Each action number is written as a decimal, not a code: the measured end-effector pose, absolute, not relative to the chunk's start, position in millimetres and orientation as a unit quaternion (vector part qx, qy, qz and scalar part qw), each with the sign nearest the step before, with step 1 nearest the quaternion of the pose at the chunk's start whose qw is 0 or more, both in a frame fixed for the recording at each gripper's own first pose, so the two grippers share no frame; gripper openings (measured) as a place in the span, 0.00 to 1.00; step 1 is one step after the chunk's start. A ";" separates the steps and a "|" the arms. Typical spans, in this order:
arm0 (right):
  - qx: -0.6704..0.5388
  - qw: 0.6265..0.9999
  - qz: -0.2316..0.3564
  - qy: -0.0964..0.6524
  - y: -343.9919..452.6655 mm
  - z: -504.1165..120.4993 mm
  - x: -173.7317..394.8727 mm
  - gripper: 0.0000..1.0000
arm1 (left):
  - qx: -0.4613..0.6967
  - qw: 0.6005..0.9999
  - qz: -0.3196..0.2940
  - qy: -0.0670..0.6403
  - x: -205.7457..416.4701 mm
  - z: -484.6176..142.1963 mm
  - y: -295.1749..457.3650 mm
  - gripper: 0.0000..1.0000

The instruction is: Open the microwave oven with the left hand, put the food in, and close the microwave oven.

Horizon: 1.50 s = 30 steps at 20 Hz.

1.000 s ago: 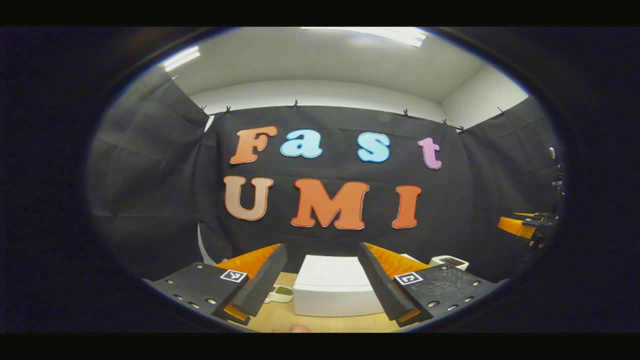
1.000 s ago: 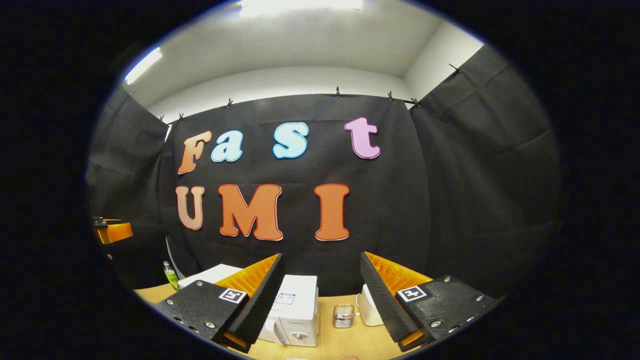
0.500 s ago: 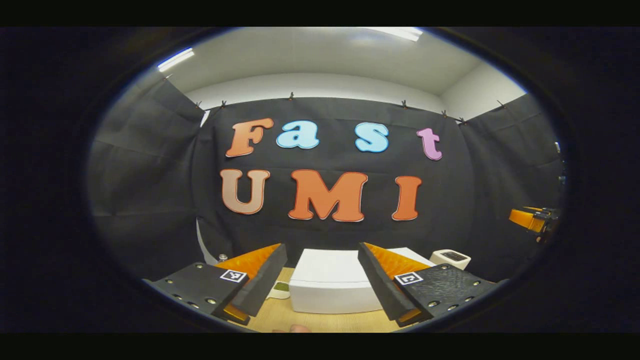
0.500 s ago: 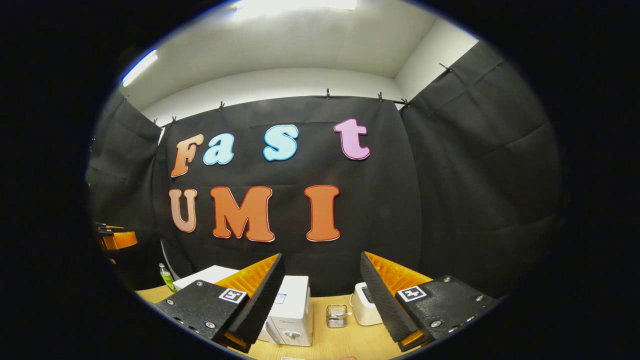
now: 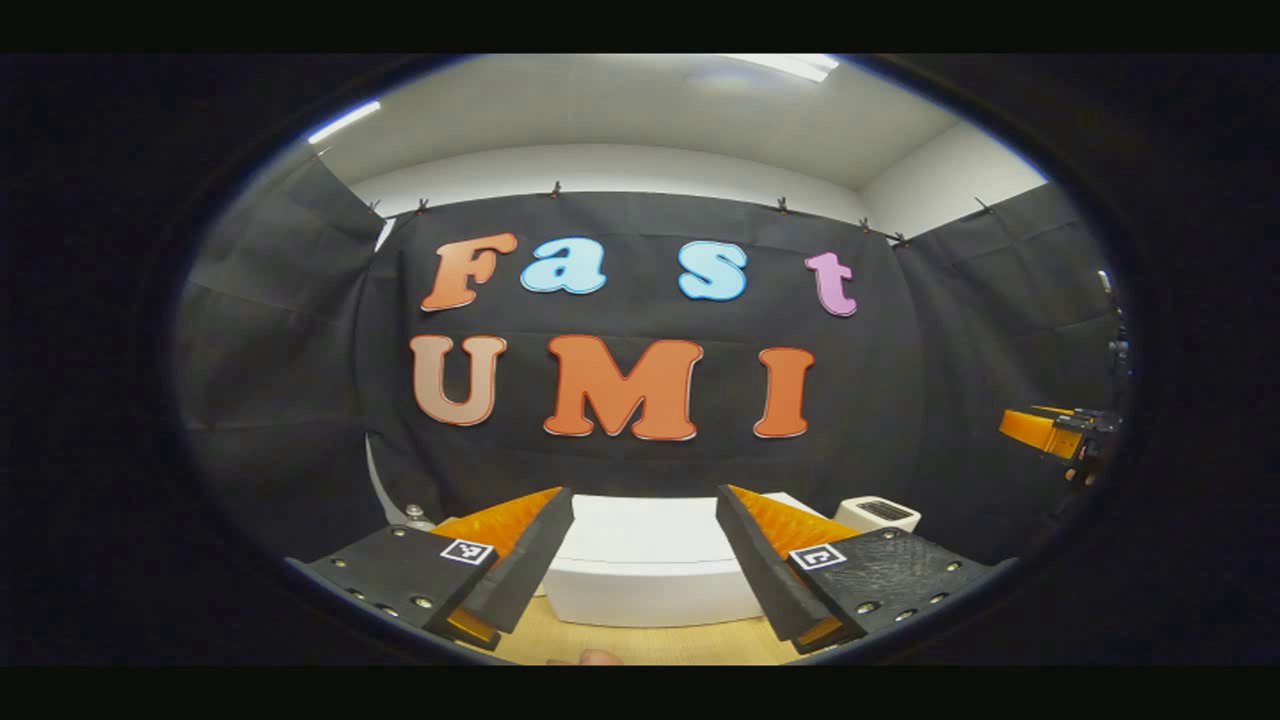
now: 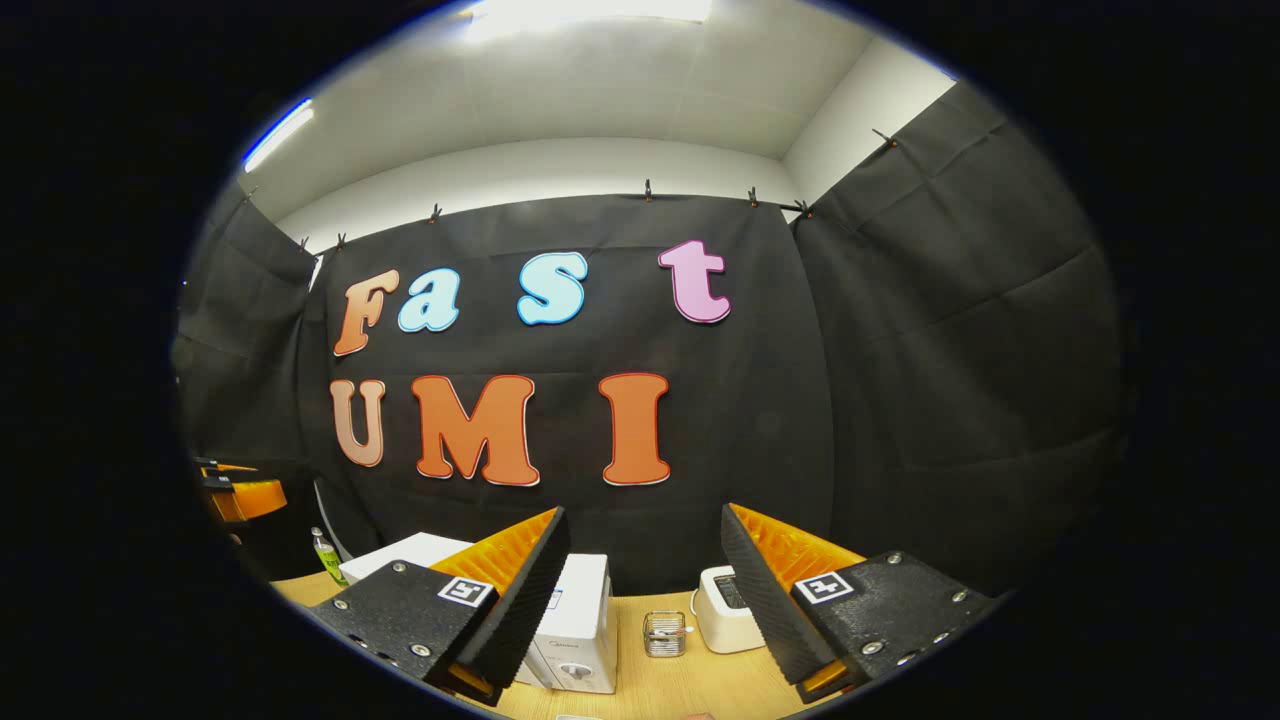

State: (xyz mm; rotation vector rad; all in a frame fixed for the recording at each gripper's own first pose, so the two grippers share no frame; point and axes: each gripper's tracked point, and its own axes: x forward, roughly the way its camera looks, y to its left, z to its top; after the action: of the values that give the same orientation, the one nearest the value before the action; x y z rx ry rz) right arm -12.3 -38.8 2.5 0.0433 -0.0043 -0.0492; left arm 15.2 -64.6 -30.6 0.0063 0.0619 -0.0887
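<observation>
In the right gripper view, the microwave stands on the surface, close to the cloth wall behind it. A small wire basket sits just to its right. A toaster sits right of the basket. A bottle stands far left, behind the microwave's left end. In the left gripper view, the microwave stands straight ahead between the left tool's spread fingers, and the toaster is behind it to the right. The right tool hangs far right.
</observation>
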 end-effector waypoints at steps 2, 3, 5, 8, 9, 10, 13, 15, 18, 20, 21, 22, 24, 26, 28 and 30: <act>0.020 0.999 -0.024 -0.005 -38.0 5.5 -13.5 0.94 | 0.001 0.998 -0.053 0.035 17.1 -43.9 -77.3 0.92; 0.020 1.000 -0.024 -0.006 -38.1 6.2 -15.2 0.94 | -0.004 0.998 -0.058 0.039 17.8 -54.0 -84.8 0.92; 0.019 0.999 -0.026 -0.004 -39.8 5.7 -15.9 0.94 | -0.015 0.996 -0.072 0.048 16.9 -76.3 -105.5 0.92; 0.014 0.999 -0.030 -0.003 -44.9 4.5 -17.5 0.94 | 0.002 0.994 -0.099 0.051 20.1 -110.1 -139.6 0.91; 0.014 0.999 -0.033 -0.003 -47.3 4.5 -17.5 0.94 | 0.013 0.993 -0.105 0.051 20.1 -120.6 -149.8 0.91; 0.014 0.999 -0.034 -0.003 -48.7 3.5 -17.8 0.94 | 0.021 0.992 -0.112 0.054 20.2 -132.1 -162.6 0.91; 0.015 0.999 -0.040 -0.001 -54.7 -0.5 -19.4 0.94 | 0.022 0.987 -0.139 0.075 14.9 -172.8 -204.6 0.92; 0.011 0.999 -0.044 -0.001 -59.6 -3.5 -21.3 0.94 | 0.022 0.985 -0.149 0.084 13.2 -197.6 -226.0 0.91; 0.011 0.999 -0.044 0.004 -64.0 -9.8 -24.4 0.94 | 0.025 0.986 -0.139 0.093 19.8 -234.9 -240.8 0.91; 0.010 0.999 -0.046 0.006 -69.1 -12.7 -26.5 0.94 | 0.019 0.985 -0.133 0.108 24.3 -262.4 -247.1 0.91; 0.008 0.999 -0.049 0.006 -73.0 -13.8 -26.6 0.94 | 0.012 0.984 -0.132 0.117 27.3 -275.5 -250.8 0.91; 0.008 0.999 -0.052 0.007 -76.4 -14.8 -26.9 0.94 | 0.009 0.985 -0.124 0.123 32.2 -287.0 -250.7 0.91; 0.009 0.998 -0.053 0.011 -78.9 -18.9 -28.3 0.94 | 0.012 0.986 -0.098 0.136 41.4 -310.4 -244.8 0.91; 0.006 0.998 -0.055 0.015 -81.5 -24.0 -28.8 0.94 | 0.019 0.985 -0.091 0.147 49.0 -329.5 -247.5 0.91; 0.000 0.998 -0.057 0.019 -84.3 -29.0 -26.7 0.94 | 0.026 0.986 -0.082 0.140 55.7 -337.6 -246.9 0.91; 0.001 0.998 -0.057 0.024 -86.2 -33.1 -26.8 0.94 | 0.027 0.988 -0.074 0.131 59.8 -343.7 -247.6 0.93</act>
State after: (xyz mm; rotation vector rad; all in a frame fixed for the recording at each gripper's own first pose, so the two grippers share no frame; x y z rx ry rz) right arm -26.8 -86.2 -33.1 0.0029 0.0474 -0.1147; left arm 59.8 -247.6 -343.7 0.0542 0.2622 -0.1495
